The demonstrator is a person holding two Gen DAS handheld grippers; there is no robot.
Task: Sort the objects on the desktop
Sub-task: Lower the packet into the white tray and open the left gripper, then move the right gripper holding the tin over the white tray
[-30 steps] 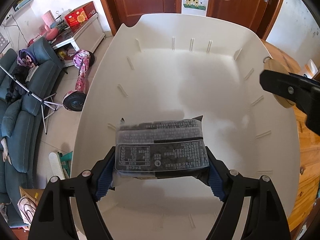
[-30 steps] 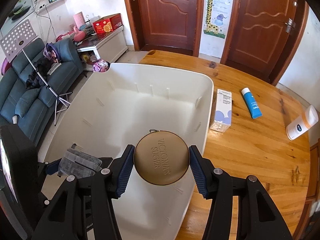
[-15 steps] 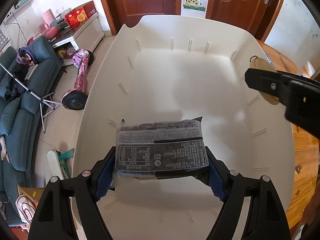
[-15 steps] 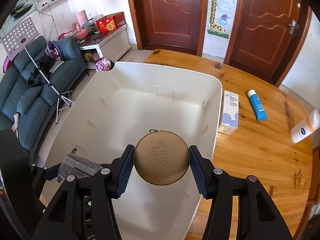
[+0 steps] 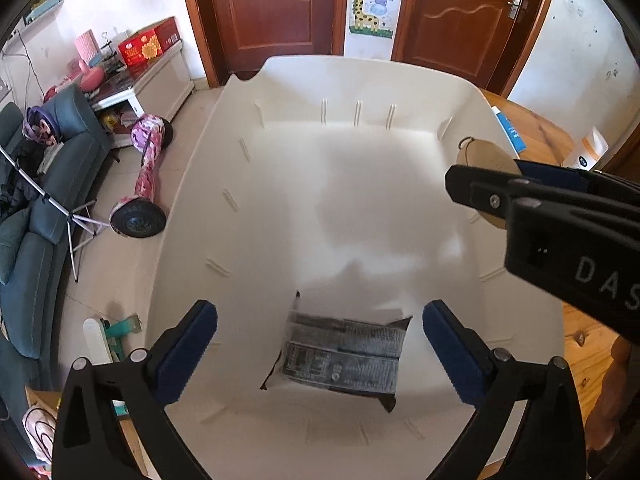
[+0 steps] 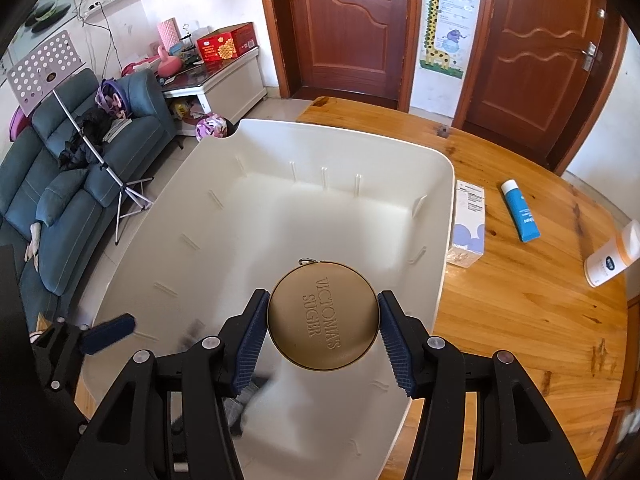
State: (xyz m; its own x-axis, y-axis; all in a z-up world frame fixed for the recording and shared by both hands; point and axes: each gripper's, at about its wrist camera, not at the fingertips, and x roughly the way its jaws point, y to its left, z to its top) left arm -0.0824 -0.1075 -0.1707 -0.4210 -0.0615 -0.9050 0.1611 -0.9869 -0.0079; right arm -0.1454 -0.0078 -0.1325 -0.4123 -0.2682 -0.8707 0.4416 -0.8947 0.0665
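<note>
left gripper (image 5: 320,344) spread wide — dark packet (image 5: 340,354) lies loose between its fingers in the white bin (image 5: 280,200); right gripper (image 6: 322,332) clamps the round gold tin (image 6: 322,326).

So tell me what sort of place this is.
Most likely a family living room at home: a blue sofa, a giraffe height chart between wooden doors, and a wooden table carrying a white bin.

The left gripper (image 5: 320,344) stands spread wide above the white bin (image 5: 280,220). A dark printed packet (image 5: 344,356) lies loose near the bin's near wall. By the right rim, the right gripper (image 5: 520,200) clamps a tan round case (image 5: 480,156).
</note>
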